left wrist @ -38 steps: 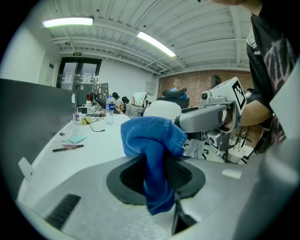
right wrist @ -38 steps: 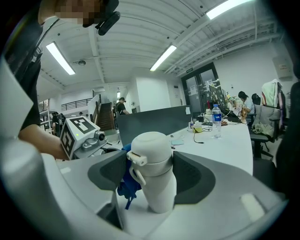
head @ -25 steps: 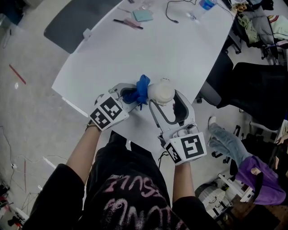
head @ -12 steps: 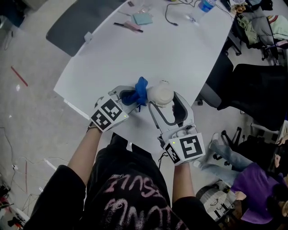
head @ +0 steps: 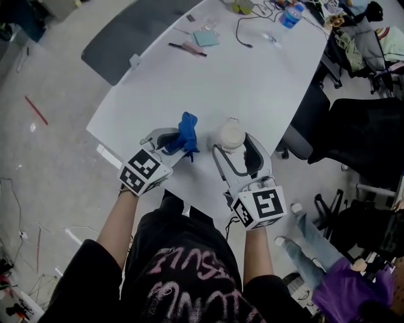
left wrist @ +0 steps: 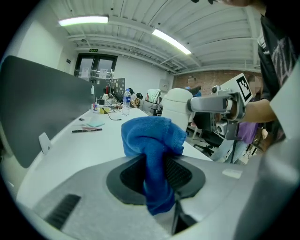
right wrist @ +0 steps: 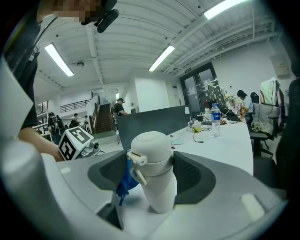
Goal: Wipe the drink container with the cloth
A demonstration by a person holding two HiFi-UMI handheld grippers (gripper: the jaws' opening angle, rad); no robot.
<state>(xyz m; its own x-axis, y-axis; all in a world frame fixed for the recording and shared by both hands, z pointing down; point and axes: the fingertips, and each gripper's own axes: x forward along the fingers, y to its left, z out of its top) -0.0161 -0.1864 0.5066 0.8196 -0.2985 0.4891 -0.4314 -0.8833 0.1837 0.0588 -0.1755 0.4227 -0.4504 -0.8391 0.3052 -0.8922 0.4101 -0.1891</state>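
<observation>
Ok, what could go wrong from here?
The blue cloth is pinched by one narrow fold in the left hand-held gripper, so rubbing might pull it free. The white drink bottle, clamped in the right hand-held gripper, sits close to the table edge; a slip could send it off.

One cloth [head: 187, 132], one drink container [head: 231, 134], two claws [head: 178, 142] [head: 233, 149]

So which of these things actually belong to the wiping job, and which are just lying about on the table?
In the job:
blue cloth, clamped in the left gripper
white drink container, clamped in the right gripper

Lying about, at the far end of the table:
pen
teal notepad
black cable
water bottle
</observation>
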